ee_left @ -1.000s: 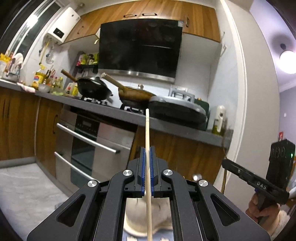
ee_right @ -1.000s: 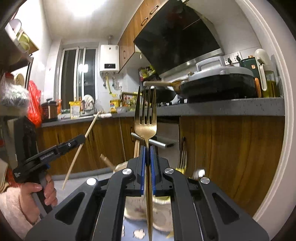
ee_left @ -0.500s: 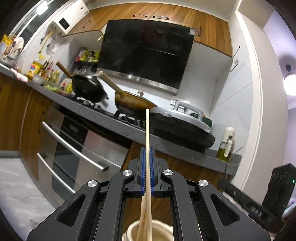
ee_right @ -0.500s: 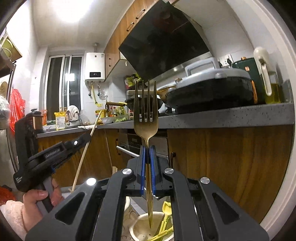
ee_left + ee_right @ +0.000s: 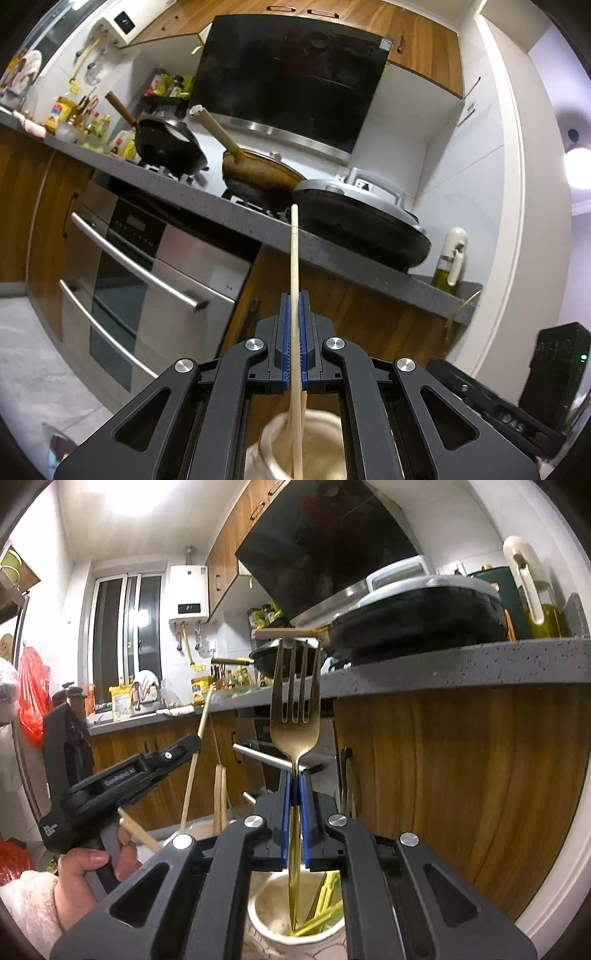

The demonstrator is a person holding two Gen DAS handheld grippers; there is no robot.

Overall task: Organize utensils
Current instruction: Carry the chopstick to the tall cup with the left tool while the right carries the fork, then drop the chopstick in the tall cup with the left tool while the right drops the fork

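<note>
My left gripper (image 5: pixel 294 295) is shut on a pale wooden chopstick (image 5: pixel 294 258) held upright. Its lower end reaches into a cream holder (image 5: pixel 314 443) below the jaws, beside another chopstick. My right gripper (image 5: pixel 294 775) is shut on a gold fork (image 5: pixel 294 716), tines up. The fork's handle tip hangs inside a white cup (image 5: pixel 266 908) that holds yellow-green utensils (image 5: pixel 325 904). The left gripper (image 5: pixel 122 775) with its chopstick (image 5: pixel 195 760) also shows in the right wrist view, held by a hand.
A grey counter (image 5: pixel 229 210) runs behind, carrying a black wok (image 5: pixel 166 147), a brown pan (image 5: pixel 258 177) and a lidded griddle (image 5: pixel 362 221). An oven front (image 5: pixel 147 273) sits below. More chopsticks (image 5: pixel 220 797) stand in a holder. Wooden cabinet (image 5: pixel 461 794) fills the right.
Both grippers have lowered toward their holders. The chopstick's end now sits deeper in the cream holder, and the fork's handle tip has sunk into the white cup.
</note>
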